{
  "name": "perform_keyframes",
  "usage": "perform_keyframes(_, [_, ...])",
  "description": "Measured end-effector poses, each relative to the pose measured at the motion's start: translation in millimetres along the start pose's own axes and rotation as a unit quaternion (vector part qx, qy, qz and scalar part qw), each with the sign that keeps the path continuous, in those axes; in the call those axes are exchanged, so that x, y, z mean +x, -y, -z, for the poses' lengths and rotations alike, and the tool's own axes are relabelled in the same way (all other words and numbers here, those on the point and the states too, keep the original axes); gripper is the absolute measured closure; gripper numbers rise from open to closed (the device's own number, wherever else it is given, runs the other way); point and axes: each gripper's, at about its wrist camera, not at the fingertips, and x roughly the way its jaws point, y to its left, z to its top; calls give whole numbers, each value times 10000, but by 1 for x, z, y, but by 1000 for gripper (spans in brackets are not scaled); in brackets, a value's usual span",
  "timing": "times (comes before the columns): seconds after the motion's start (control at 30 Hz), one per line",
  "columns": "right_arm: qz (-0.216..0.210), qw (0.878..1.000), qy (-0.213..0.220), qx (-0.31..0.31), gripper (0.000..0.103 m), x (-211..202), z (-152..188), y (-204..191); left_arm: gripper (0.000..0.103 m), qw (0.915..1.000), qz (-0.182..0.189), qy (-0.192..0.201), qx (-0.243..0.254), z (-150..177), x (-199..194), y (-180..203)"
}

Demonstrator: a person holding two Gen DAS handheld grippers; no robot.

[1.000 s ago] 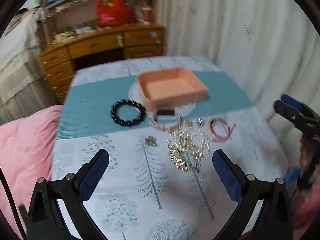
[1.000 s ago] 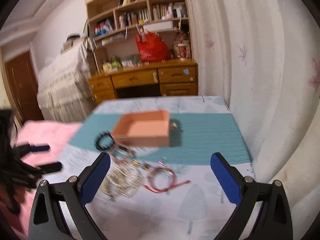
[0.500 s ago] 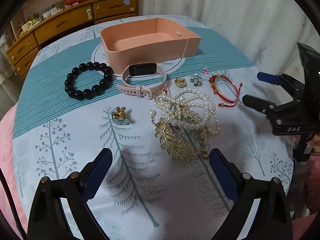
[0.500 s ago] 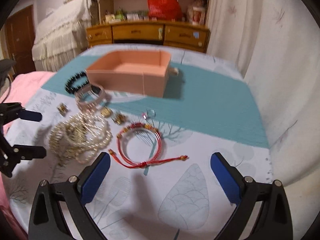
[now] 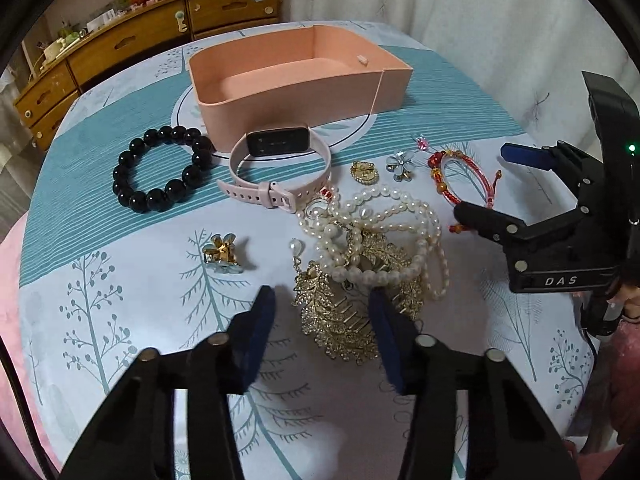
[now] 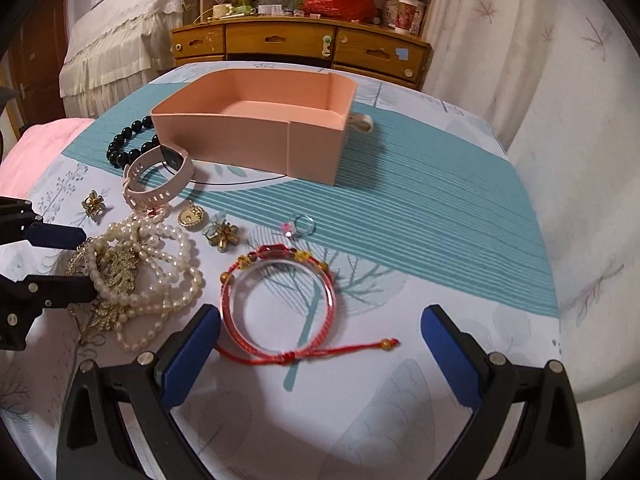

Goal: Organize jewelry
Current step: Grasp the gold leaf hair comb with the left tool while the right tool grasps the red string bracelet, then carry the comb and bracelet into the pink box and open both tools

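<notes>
pink plastic is forming the open box [image 5: 300, 80], which is being taken as the landmark on the counter [image 5: 120, 320]. directly in front of the box, a pink smartwatch [image 5: 280, 168] is lying on its side, and a black bead bracelet [image 5: 162, 168] is resting to the left of it. further forward from the box, a tangle of pearl strands [image 5: 376, 232] is piled over a gold leaf comb [image 5: 352, 312]. a red cord bracelet [image 6: 276, 292] is lying in front of the box toward its right end, apart from the pearls. the left tongs [image 5: 322, 320] are being held partly open, with the blue pads set on either side of the comb's near end; whether they are touching it cannot be told. the right tongs [image 6: 320, 348] are being held wide open around the near side of the red cord bracelet, with nothing gripped.
</notes>
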Motion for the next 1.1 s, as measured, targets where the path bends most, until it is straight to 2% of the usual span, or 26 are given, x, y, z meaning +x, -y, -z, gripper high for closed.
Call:
perform_keyframes(0.07, [-31, 10000, -16, -37, 2, 3, -2, -2, 68, 10000, -41, 34, -61, 1, -1, -1])
perform_keyframes(0.23, [-154, 9998, -35, 116, 4, 8, -6, 1, 69, 9996, 5, -19, -291, 4, -4, -6])
perform_keyframes(0.33, [-421, 9987, -62, 268, 17, 8, -6, 4, 69, 9988, 77, -142, -451, 4, -6, -9])
perform_keyframes(0.4, [-423, 9988, -27, 237, 25, 6, -7, 2, 73, 9982, 89, -207, -559, 3, -7, -11])
perform_keyframes(0.47, [-461, 9988, -23, 185, 43, 5, -9, 0, 73, 9977, 70, -279, -614, 5, -12, -14])
perform_keyframes(0.5, [-478, 9987, -39, 169, 44, 4, -10, -2, 73, 9975, 53, -301, -630, 6, -15, -15])
perform_keyframes(0.67, [-455, 9985, -192, 233, 44, 4, -13, -3, 73, 9968, -60, -409, -685, 13, -28, -22])
perform_keyframes(0.87, [-669, 9948, -435, 638, 44, -4, -13, 3, 73, 9956, 57, -552, -760, 21, -52, -34])
perform_keyframes(1.1, [-835, 9921, -385, 852, 44, -24, -16, 9, 74, 9984, -54, -194, -533, 14, -96, -34])
